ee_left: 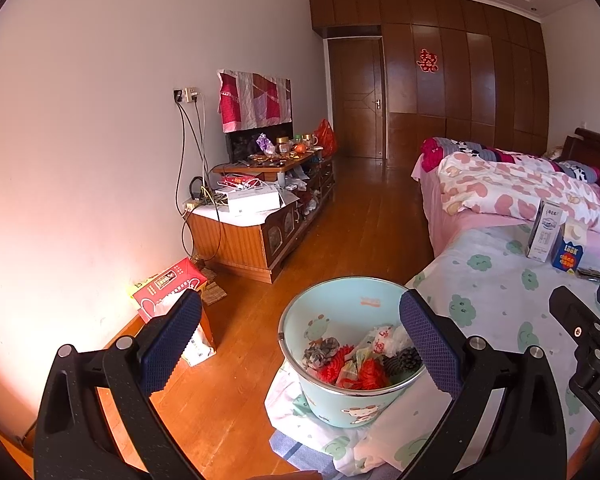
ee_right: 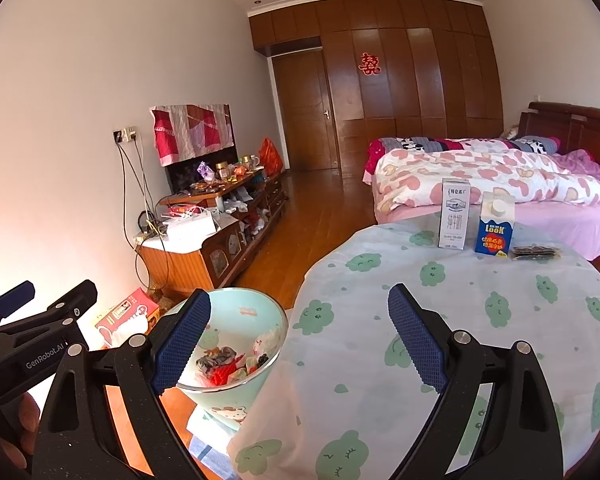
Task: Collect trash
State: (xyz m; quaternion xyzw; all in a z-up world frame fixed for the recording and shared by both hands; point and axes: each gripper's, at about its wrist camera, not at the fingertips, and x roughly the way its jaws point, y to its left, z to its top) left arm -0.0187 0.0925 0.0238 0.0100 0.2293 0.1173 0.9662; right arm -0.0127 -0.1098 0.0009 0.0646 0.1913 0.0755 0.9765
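A light blue trash bin (ee_left: 320, 320) with a cartoon print stands on the floor beside the round table (ee_right: 480, 340); it holds wrappers and red scraps (ee_left: 364, 372). It also shows in the right wrist view (ee_right: 268, 320). On the table's far side stand a white milk carton (ee_right: 454, 220), a blue carton (ee_right: 495, 228) and a dark flat packet (ee_right: 536, 252). My left gripper (ee_left: 300, 340) is open and empty above the bin. My right gripper (ee_right: 300, 340) is open and empty over the table's near edge.
A bed (ee_right: 500, 184) with pink bedding stands behind the table. A cluttered low wooden cabinet (ee_left: 268, 216) runs along the left wall. A red box (ee_left: 168, 288) and a white bag (ee_left: 198, 346) lie on the wooden floor by the wall. A wardrobe and door are at the far end.
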